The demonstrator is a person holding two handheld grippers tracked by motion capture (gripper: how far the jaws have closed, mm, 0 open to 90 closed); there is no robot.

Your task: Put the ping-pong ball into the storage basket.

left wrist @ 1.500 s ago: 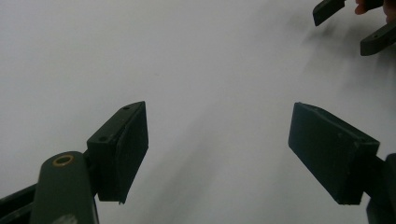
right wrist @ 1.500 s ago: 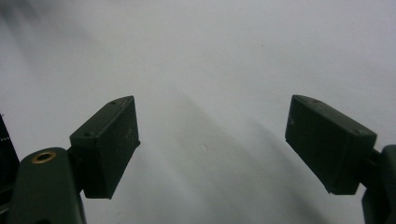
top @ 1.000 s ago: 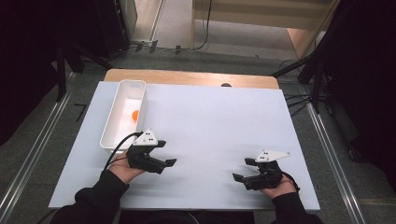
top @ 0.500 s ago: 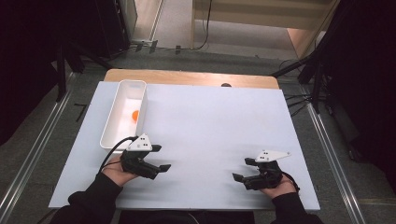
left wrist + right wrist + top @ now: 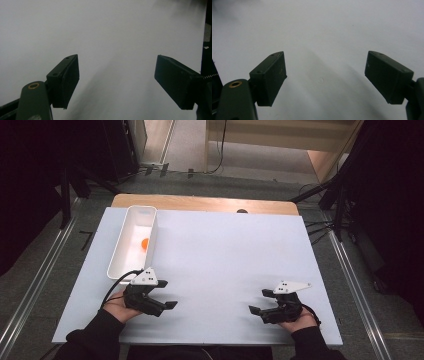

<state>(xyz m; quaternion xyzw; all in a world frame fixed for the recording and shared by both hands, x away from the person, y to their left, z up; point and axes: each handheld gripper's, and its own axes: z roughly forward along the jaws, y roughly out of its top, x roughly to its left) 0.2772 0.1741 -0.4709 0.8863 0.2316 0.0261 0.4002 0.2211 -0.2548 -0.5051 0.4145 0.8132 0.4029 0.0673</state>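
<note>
A small orange ball point(image 5: 145, 243) lies inside a long white tray point(image 5: 123, 252) at the table's left. My left gripper point(image 5: 166, 301) rests low near the front left, just below the tray's near end, jaws wide apart with nothing between them. The left gripper view has my left gripper point(image 5: 116, 85) over bare white tabletop. At the front right my right gripper point(image 5: 257, 303) sits open and empty, pointing left. In its own view my right gripper point(image 5: 325, 80) faces plain white surface.
The white table top point(image 5: 225, 255) has a wooden strip point(image 5: 200, 202) along its far edge. Dark stands and cables flank the table on both sides, with metal floor rails point(image 5: 30, 290) at the left.
My left gripper has drawn back toward the table's front edge and slightly left. The right gripper has stayed where it was.
</note>
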